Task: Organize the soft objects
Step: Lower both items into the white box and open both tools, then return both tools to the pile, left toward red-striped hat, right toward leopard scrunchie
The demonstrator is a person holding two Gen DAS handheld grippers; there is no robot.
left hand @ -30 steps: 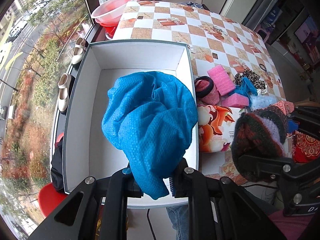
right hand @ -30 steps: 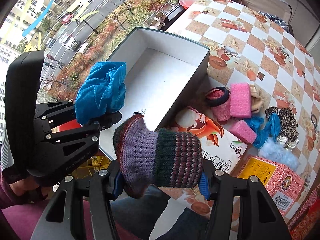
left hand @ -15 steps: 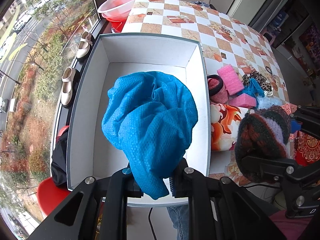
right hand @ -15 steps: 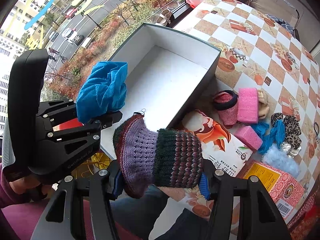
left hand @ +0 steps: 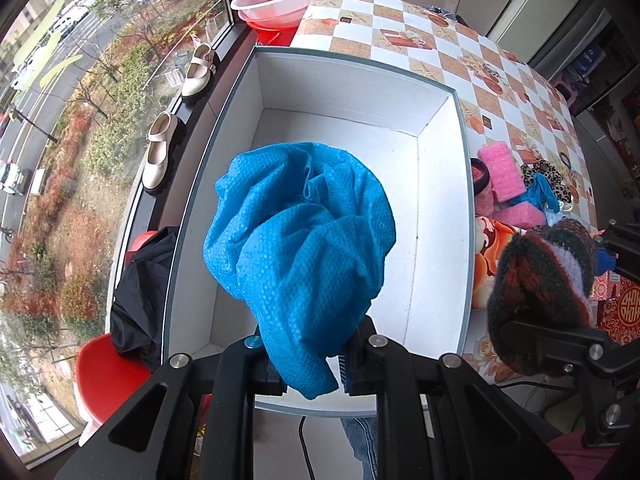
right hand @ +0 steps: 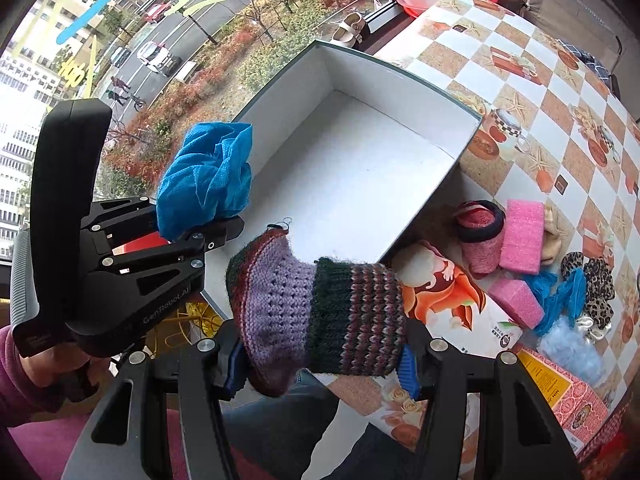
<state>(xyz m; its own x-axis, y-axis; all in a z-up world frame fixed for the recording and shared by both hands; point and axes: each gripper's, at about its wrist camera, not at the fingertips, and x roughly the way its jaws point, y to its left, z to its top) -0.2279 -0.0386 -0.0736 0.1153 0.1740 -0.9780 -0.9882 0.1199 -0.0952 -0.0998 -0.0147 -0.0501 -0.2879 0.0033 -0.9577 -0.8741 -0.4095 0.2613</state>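
My left gripper [left hand: 306,368] is shut on a crumpled blue cloth [left hand: 300,240] and holds it above the near end of an open white box [left hand: 440,200]. The same cloth [right hand: 208,176] and the left gripper [right hand: 224,226] show in the right wrist view, over the box's [right hand: 360,168] near left corner. My right gripper [right hand: 320,364] is shut on a knitted purple, green and maroon piece [right hand: 320,312], held just off the box's near right corner. That knit [left hand: 544,292] shows at the right of the left wrist view.
Pink sponges [right hand: 522,236], a pink roll with a black band [right hand: 480,236], blue fabric [right hand: 560,292], leopard-print scrunchies [right hand: 596,280] and printed cartons [right hand: 452,304] lie on the checkered table [right hand: 520,92] right of the box. A pink basin [left hand: 284,0] and shoes [left hand: 160,152] sit by the window.
Both grippers have moved left with their loads, so the blue cloth now hangs more over the middle of the box. Both grips are unchanged.
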